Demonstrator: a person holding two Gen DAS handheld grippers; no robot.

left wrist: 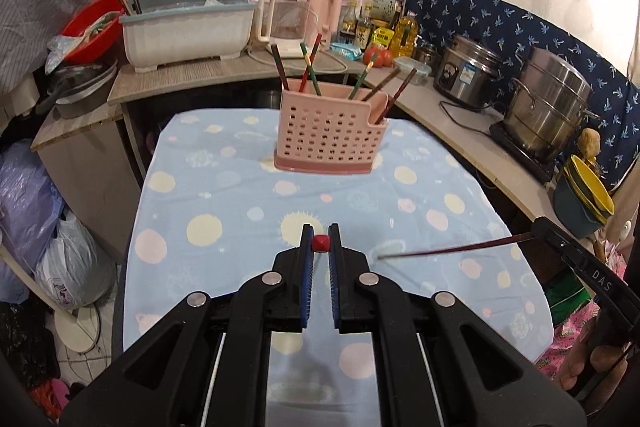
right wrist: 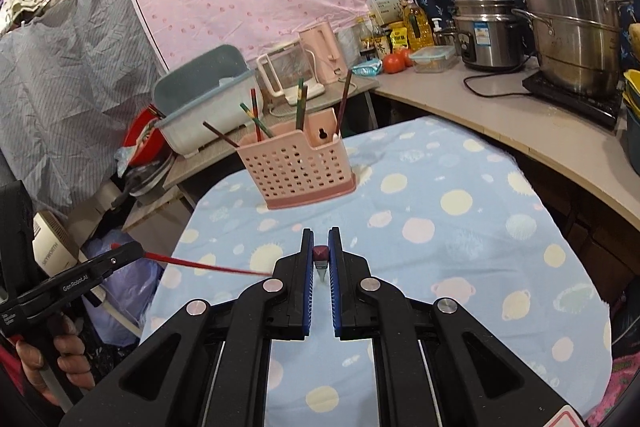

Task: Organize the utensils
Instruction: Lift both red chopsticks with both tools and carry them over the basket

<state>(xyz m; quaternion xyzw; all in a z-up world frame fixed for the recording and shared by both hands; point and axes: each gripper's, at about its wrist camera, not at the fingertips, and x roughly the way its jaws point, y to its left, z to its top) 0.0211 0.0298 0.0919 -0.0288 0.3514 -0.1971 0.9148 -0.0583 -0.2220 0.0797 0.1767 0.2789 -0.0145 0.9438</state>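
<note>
cluttered kitchen corner w/ pots and bottles on the counters behind; table [left wrist: 224,211] up front has a blue dotted cloth. pink perforated holder [left wrist: 328,135] stands upright at the far end of it, several chopsticks already leaning inside.

left gripper [left wrist: 321,243] is pinching a red chopstick [right wrist: 208,265] by its thick end, fingers pressed nearly together on it; seen end-on from its own cam, the shaft shows from the right cam, sticking out sideways over the cloth. right gripper [right wrist: 321,254] does the same w/ a dark maroon chopstick [left wrist: 452,250], fingers clamped at the butt end, pale tip hanging free above the table.

handling, prob.: both sticks are light, stiff, thin and smooth, so they can swivel or slip in a two-point pinch. holding near the thick end suits a tip-first drop into the holder; a grip nearer the middle would wobble less. slots are narrow, and other sticks lean across them.
</note>
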